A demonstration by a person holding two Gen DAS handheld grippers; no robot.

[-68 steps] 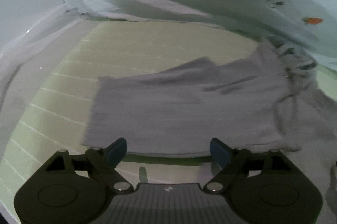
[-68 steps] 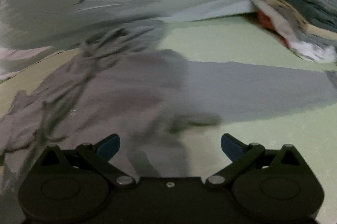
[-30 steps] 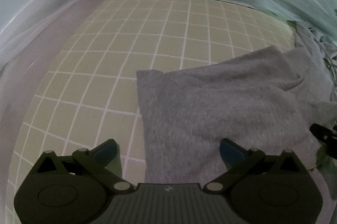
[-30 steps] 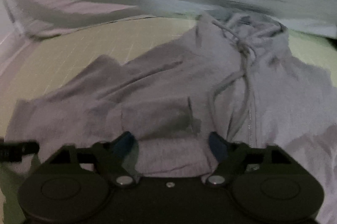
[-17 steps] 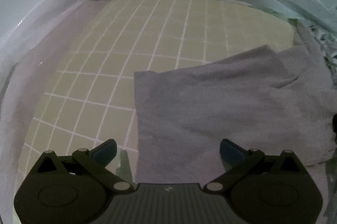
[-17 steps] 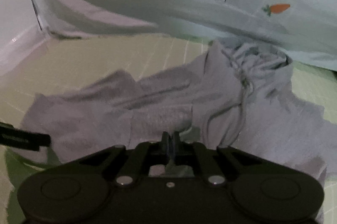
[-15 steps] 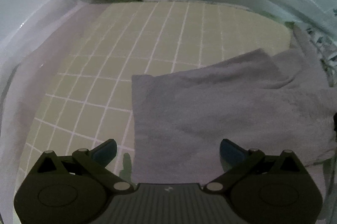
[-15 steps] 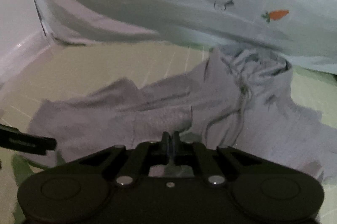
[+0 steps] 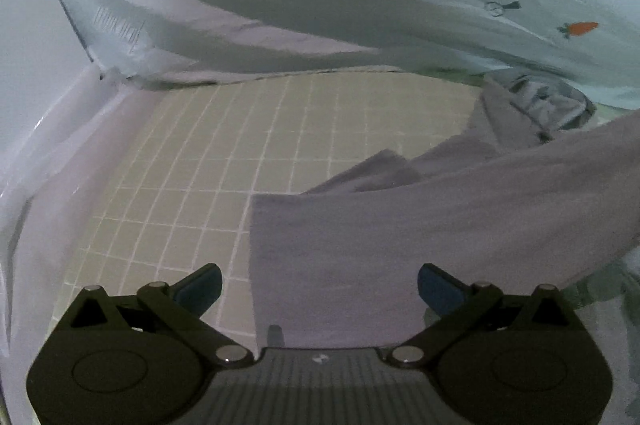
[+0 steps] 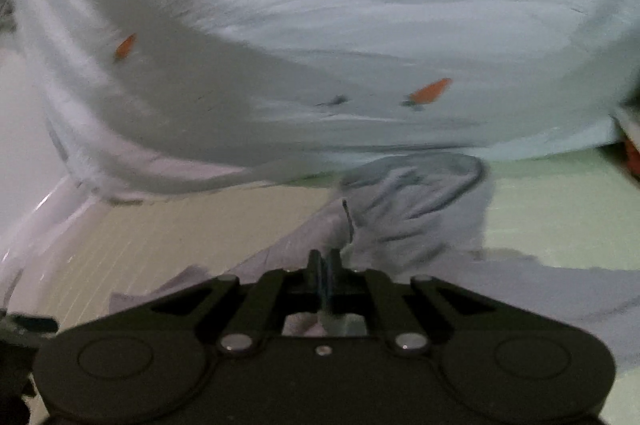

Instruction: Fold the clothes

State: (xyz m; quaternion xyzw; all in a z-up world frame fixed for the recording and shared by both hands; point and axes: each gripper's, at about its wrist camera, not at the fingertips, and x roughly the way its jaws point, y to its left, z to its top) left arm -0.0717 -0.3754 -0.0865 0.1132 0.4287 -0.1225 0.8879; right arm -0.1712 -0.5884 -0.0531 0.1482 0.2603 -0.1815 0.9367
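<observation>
Nearest in the left wrist view, the left gripper [image 9: 318,283] has its two blue-padded fingers spread wide with nothing pinched between them; below them lies the cut edge of a soft grey hooded sweatshirt [image 9: 400,225], which spreads away to the right over a pale yellow-green bed sheet printed with a white grid [image 9: 240,145]. In the right wrist view, the right gripper [image 10: 325,275] has its jaws pressed tight together on a fold of that same grey fabric [image 10: 320,237], a scrap of cloth showing through the frame just behind the pads. Beyond the fingers the sweatshirt's bunched hood [image 10: 420,185] lies on the sheet, with its sleeve stretching to the right. Farthest back, a rumpled pale blue quilt dotted with small orange carrots [image 10: 360,45] is heaped along the head of the bed, blurred in this view.
</observation>
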